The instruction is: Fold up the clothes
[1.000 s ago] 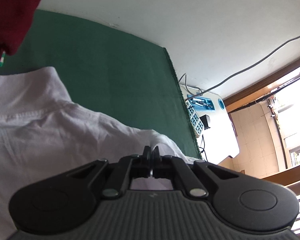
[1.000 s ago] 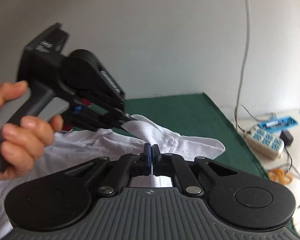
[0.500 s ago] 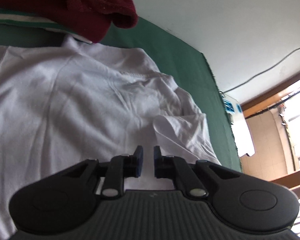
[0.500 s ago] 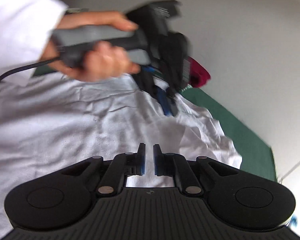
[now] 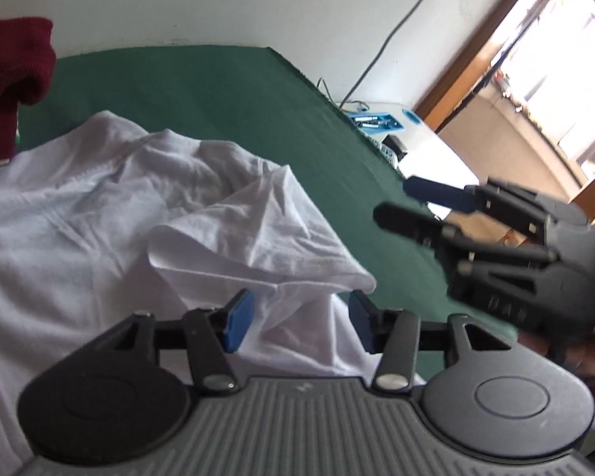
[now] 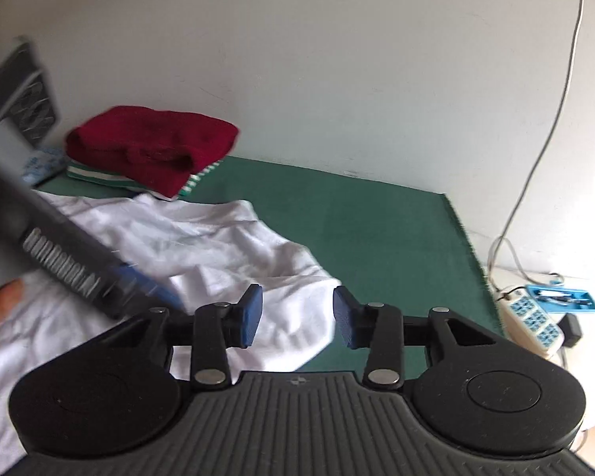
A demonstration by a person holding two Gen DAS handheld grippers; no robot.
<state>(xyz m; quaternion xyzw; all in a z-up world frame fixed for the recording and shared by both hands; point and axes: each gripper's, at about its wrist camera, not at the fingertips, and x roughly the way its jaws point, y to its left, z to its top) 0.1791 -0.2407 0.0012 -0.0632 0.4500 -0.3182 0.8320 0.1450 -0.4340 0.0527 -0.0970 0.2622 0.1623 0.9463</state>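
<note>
White garment (image 5: 111, 206) lies crumpled on the green surface (image 5: 218, 99), one flap turned over it. Your left tongs (image 5: 297, 317) and right tongs (image 6: 297, 313) are both spread, holding nothing. Risk: that loose flap may slide or bunch. Folded red clothes (image 6: 150, 146) sit against the white wall (image 6: 297, 59).

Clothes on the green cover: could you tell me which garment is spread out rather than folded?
The white shirt, lying rumpled and spread out; the red garment sits folded on the stack by the wall.

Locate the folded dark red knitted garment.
In the right wrist view, the folded dark red knitted garment sits far left against the wall, atop a green-and-white striped cloth, behind the white shirt.
</note>
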